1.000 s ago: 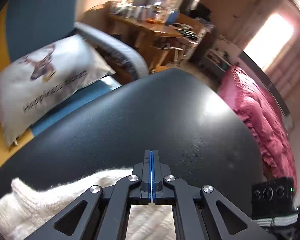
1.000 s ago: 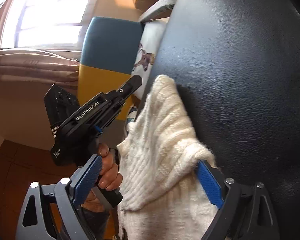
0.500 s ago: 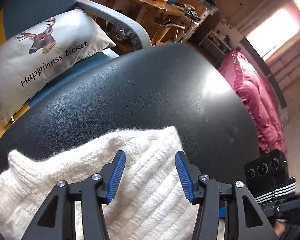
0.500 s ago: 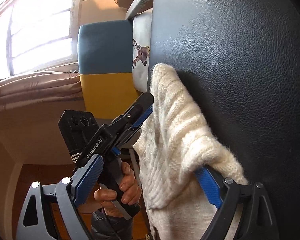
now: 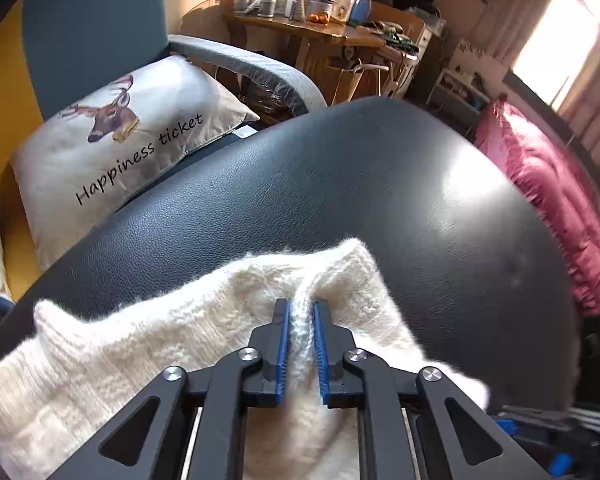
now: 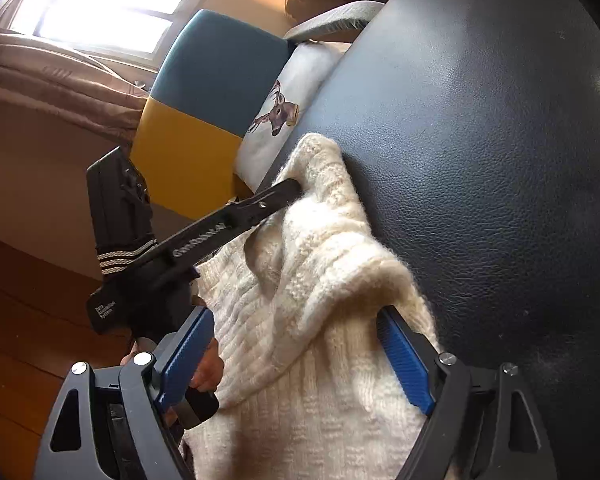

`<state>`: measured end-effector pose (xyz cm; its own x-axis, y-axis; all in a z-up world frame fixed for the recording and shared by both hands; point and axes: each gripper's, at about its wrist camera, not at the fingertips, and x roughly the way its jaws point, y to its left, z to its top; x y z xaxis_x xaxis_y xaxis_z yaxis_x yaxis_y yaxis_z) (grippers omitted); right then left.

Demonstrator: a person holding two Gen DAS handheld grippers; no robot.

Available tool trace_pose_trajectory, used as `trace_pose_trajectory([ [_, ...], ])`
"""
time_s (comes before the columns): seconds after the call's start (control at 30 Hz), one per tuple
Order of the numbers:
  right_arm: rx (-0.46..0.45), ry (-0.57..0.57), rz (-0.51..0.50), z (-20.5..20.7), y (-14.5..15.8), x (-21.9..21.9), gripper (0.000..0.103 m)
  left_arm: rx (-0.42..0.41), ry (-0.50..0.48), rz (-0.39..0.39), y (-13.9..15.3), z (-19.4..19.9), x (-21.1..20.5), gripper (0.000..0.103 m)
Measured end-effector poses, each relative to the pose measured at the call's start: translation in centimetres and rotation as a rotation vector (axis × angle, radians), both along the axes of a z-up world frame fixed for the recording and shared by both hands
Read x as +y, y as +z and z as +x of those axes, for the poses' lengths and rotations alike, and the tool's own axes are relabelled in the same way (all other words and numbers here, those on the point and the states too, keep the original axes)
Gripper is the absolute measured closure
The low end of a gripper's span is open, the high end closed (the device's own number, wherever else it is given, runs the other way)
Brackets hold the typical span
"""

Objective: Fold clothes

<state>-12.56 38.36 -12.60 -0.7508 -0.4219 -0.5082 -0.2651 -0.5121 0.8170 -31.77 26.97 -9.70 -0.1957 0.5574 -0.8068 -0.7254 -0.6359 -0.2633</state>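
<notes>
A cream knitted sweater (image 5: 148, 344) lies over the near edge of a black leather surface (image 5: 340, 184). My left gripper (image 5: 300, 312) is shut on a pinched ridge of the sweater near its far edge. Seen from the right wrist, the same left gripper (image 6: 294, 188) bites into the sweater (image 6: 320, 320) at the surface's (image 6: 480, 160) rim, held by a hand (image 6: 208, 368). My right gripper (image 6: 296, 340) is open, its blue pads (image 6: 404, 364) standing either side of a raised fold of the knit.
A white deer cushion (image 5: 132, 136) rests on a blue and yellow armchair (image 5: 92, 24) beyond the surface. Behind stands a cluttered wooden table (image 5: 320, 28). A pink bedspread (image 5: 560, 208) lies to the right. Wooden floor (image 6: 28, 320) shows below.
My left gripper opened over the sweater, then closed on a ridge of the knit. The right gripper stayed open around its fold, and its view tilted.
</notes>
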Motion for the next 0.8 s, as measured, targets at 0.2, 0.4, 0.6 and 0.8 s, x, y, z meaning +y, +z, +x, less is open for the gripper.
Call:
trace_pose_trajectory([
  [0.2, 0.016, 0.056, 0.123, 1.0, 3.0, 1.2, 0.018, -0.042, 0.214, 0.11, 3.6, 0.6, -11.0, 0.059],
  [0.4, 0.007, 0.136, 0.229, 1.1, 4.4, -0.5, 0.018, -0.138, 0.648, 0.133, 3.7, 2.4, -32.9, 0.058],
  [0.6, -0.033, 0.157, 0.19, 1.3, 3.3, -3.6, 0.017, -0.242, 0.779, 0.136, 1.0, 4.5, -42.2, 0.058],
  [0.8, -0.068, 0.174, 0.219, 1.7, 3.6, -5.5, 0.018, -0.268, 0.694, 0.188, -0.1, 4.8, -38.1, 0.053],
])
